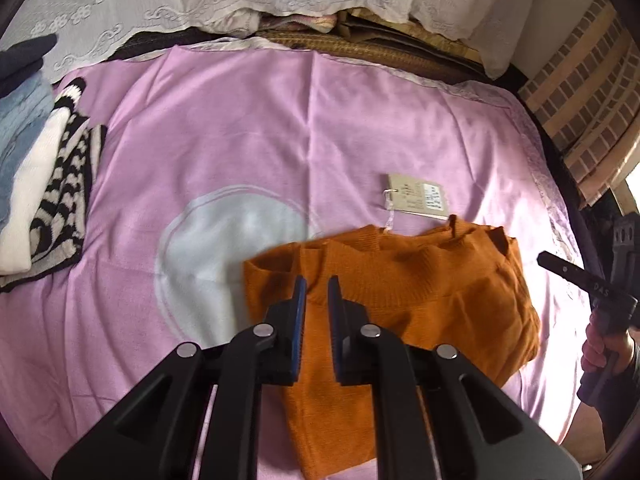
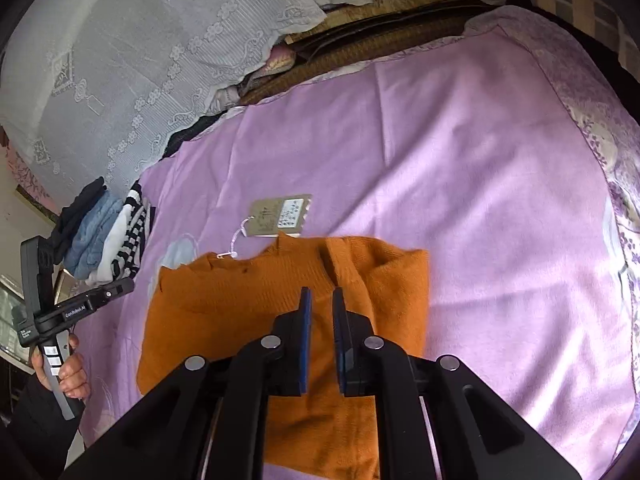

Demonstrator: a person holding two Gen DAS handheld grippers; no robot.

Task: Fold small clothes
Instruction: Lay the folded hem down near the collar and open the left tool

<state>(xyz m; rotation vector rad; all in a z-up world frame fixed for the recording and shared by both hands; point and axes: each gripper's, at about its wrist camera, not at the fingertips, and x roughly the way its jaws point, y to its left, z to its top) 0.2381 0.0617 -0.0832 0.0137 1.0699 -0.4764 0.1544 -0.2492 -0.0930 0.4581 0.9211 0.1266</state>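
Note:
An orange knitted sweater [image 1: 420, 292] [image 2: 224, 312] lies folded on the pink bedsheet [image 1: 240, 120], collar toward the far side. Its paper tag [image 1: 416, 196] [image 2: 280, 216] rests on the sheet just beyond the collar. My left gripper [image 1: 317, 284] hovers over the sweater's left part, jaws nearly together, nothing between the pads. My right gripper [image 2: 322, 294] hangs over the sweater's middle, pads slightly apart and empty. A hand [image 2: 68, 372] grips the left tool's handle at the left edge of the right wrist view.
A pile of folded clothes [image 1: 40, 184] [image 2: 104, 240], striped, white, blue and dark, sits at the sheet's left edge. A white lace cover [image 1: 200, 0] drapes over things behind the sheet. A brick-patterned surface [image 1: 580, 92] stands at the far right.

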